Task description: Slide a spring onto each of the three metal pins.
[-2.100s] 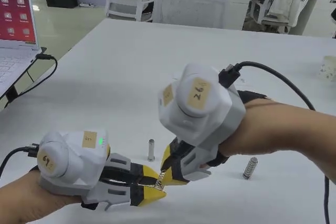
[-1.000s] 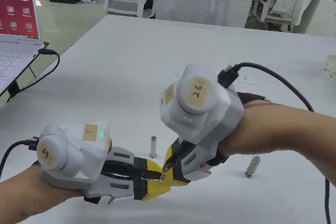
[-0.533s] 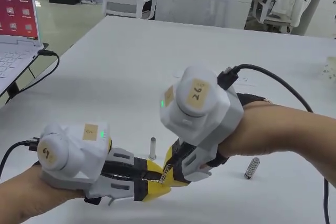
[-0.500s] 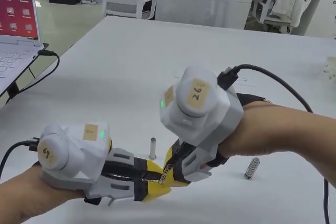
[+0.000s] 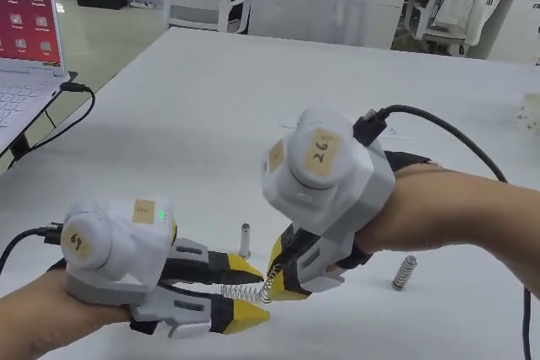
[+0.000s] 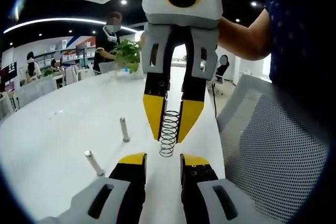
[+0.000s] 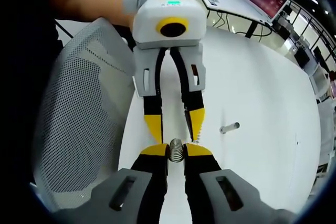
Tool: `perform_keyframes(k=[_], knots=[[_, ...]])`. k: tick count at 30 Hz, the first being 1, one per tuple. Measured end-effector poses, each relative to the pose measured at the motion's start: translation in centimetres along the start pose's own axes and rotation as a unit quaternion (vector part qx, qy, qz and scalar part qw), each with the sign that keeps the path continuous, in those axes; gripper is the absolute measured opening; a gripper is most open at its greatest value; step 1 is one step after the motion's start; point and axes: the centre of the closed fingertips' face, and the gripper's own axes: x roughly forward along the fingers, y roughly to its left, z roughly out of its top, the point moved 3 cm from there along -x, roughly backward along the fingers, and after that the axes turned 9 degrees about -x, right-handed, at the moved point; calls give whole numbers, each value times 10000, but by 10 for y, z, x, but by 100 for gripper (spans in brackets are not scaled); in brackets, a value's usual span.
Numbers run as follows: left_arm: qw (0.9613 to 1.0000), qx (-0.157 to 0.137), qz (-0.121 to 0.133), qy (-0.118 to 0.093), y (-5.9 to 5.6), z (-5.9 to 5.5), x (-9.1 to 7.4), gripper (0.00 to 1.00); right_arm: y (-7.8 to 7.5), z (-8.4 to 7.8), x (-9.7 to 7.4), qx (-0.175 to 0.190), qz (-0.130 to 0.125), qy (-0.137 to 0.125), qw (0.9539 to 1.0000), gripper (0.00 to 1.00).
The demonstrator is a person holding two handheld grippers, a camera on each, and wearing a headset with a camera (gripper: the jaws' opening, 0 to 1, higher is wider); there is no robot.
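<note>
Across the white bench (image 5: 211,99), an open laptop (image 5: 21,48) sits at the far left edge with a dark cable running from its side. Nearer the person, the left gripper (image 5: 251,294) lies low over the bench and points toward the right gripper (image 5: 277,282), which tips down from above on a bare forearm, a black cable (image 5: 439,120) trailing from its back.

A coil spring (image 6: 168,132) spans the gap between the two tools. The right gripper's yellow-tipped fingers (image 7: 155,153) are clenched on one end of it, one finger pressing each side of the coil. Its free end reaches down to the left gripper, whose fingers (image 6: 134,161) are spread apart and released, with the coil's last turn sitting just off their tips and not pinched.

A second spring (image 5: 404,272) rests on the bench to the right, under the forearm and well apart from the grippers. One metal pin (image 5: 245,239) stands upright just beyond the fingertips. In the left gripper view a pin (image 6: 124,129) stands beside the held spring, and another pin (image 6: 94,162) stands nearer, to the left of that gripper's own fingers.
</note>
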Motion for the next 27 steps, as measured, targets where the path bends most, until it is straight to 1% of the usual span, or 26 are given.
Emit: perform_keyframes(k=[3, 11, 14, 20, 23, 27], knots=[[9999, -132, 66, -35, 2, 1, -3, 22, 0, -1, 0, 11, -3, 5, 10000, 9], [9993, -240, 269, -101, 10, 1, -11, 32, -1, -3, -2, 24, -22, 24, 10000, 9], [9988, -328, 354, -125, 14, 0, -14, 36, -2, -4, -3, 37, -34, 28, 10000, 9], [9977, -430, 513, -138, 17, -4, -19, 45, -3, -7, -4, 60, -48, 36, 10000, 9], [9971, -473, 574, -157, 18, -5, -21, 46, -3, -8, -5, 64, -47, 47, 10000, 9], [9964, -520, 645, -159, 19, -7, -23, 52, -4, -9, -5, 66, -50, 53, 10000, 9]])
